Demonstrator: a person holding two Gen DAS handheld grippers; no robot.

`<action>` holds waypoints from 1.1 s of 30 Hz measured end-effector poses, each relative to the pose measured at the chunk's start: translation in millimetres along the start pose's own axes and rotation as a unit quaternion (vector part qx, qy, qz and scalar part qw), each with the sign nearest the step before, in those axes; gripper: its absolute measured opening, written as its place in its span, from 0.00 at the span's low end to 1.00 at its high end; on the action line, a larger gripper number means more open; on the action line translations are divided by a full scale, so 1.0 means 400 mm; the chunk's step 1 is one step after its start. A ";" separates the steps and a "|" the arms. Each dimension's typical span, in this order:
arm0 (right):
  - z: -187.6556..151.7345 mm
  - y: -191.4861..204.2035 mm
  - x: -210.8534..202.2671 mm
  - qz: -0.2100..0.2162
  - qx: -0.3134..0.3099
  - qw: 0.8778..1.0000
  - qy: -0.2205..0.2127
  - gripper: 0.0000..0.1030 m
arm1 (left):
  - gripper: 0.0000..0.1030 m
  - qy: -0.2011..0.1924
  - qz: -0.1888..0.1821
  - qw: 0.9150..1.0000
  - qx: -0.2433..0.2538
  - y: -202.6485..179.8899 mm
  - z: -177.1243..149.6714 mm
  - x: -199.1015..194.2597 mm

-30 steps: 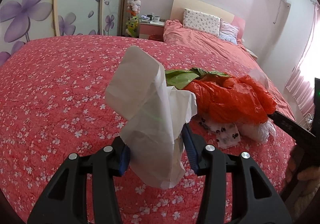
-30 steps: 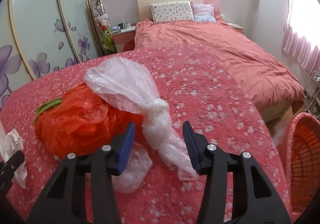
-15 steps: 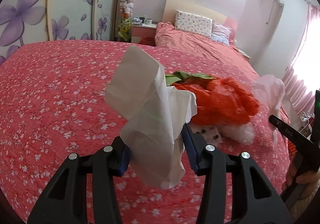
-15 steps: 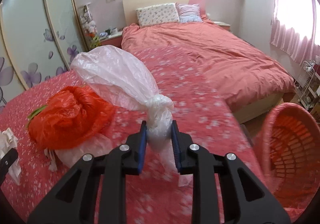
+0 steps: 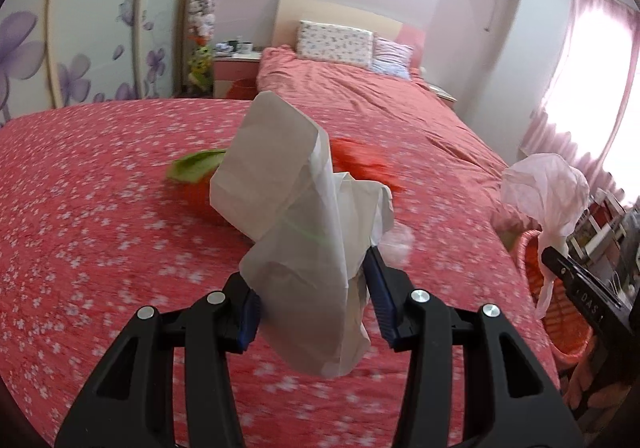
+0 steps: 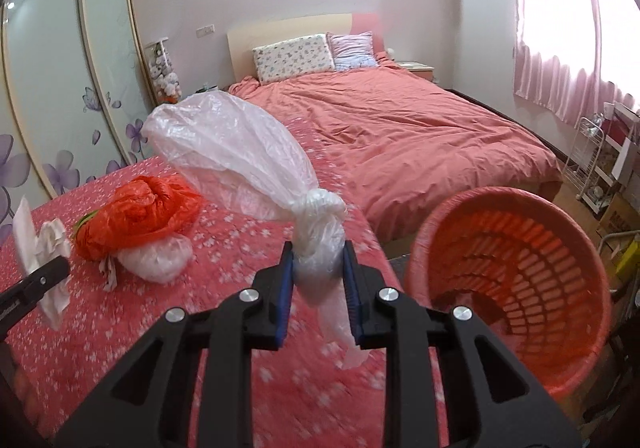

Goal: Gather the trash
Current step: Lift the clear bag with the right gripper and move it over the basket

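Note:
My left gripper (image 5: 312, 288) is shut on a crumpled white paper wad (image 5: 288, 184) and holds it up above the red flowered bedspread (image 5: 100, 208). My right gripper (image 6: 318, 272) is shut on a clear plastic bag (image 6: 232, 144), just below its knot, and the bag is off the bed. An orange mesh basket (image 6: 520, 208) stands on the floor just right of that gripper, tilted with its mouth towards me. An orange plastic bag (image 6: 136, 212) with a green scrap still lies on the bed on top of another clear bag (image 6: 156, 260). In the right wrist view the left gripper (image 6: 40, 276) shows at the left edge.
A second bed with a salmon duvet (image 6: 420, 128) and pillows lies beyond. Sliding wardrobe doors with purple flowers (image 6: 60, 88) run along the left wall. A wire rack (image 6: 592, 168) and boxes stand under the pink curtains, right of the basket.
The right gripper closed on the clear bag below its knot, lifted it off the bed and carried it right to the basket. The left gripper moved right with the paper wad.

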State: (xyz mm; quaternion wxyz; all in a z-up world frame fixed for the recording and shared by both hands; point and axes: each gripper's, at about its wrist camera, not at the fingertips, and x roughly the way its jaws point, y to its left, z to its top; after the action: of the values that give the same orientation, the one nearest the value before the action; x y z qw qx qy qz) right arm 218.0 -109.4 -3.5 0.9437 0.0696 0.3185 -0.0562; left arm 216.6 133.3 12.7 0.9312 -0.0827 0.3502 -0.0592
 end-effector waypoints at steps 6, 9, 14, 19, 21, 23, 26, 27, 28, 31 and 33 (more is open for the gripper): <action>-0.019 -0.074 -0.060 -0.010 0.021 1.000 -0.010 0.23 | 0.46 0.002 -0.028 0.999 0.025 -0.085 -0.002 -0.003; -0.027 -0.106 -0.086 -0.015 0.031 0.999 -0.016 0.23 | 0.46 0.004 -0.041 0.998 0.036 -0.123 -0.005 0.000; -0.038 -0.165 -0.116 -0.026 0.052 0.998 -0.020 0.23 | 0.46 0.008 -0.067 0.996 0.060 -0.195 -0.015 0.002; -0.047 -0.231 -0.138 -0.045 0.071 0.996 -0.024 0.23 | 0.46 0.011 -0.092 0.992 0.084 -0.269 -0.029 0.005; -0.051 -0.254 -0.145 -0.052 0.076 0.995 -0.026 0.23 | 0.46 0.014 -0.103 0.990 0.093 -0.292 -0.031 0.007; -0.054 -0.278 -0.153 -0.061 0.082 0.994 -0.028 0.23 | 0.46 0.018 -0.114 0.988 0.102 -0.324 -0.035 0.015; -0.061 -0.310 -0.162 -0.071 0.089 0.993 -0.031 0.23 | 0.46 0.023 -0.128 0.985 0.115 -0.362 -0.047 0.019; -0.061 -0.317 -0.165 -0.074 0.091 0.993 -0.032 0.23 | 0.46 0.025 -0.133 0.984 0.118 -0.375 -0.051 0.022; -0.062 -0.326 -0.168 -0.077 0.094 0.992 -0.032 0.23 | 0.46 0.026 -0.137 0.983 0.121 -0.383 -0.054 0.024; -0.068 -0.349 -0.175 -0.083 0.101 0.991 -0.034 0.23 | 0.46 0.031 -0.148 0.980 0.132 -0.416 -0.060 0.033; -0.073 -0.363 -0.178 -0.086 0.105 0.990 -0.034 0.23 | 0.46 0.034 -0.156 0.978 0.137 -0.442 -0.062 0.040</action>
State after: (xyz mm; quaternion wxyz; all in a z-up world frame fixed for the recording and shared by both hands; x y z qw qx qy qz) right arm 122.8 -243.1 3.1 0.9331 0.1387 0.2831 -0.1731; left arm 202.8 -45.4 18.8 0.9005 -0.0057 0.3528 -0.2542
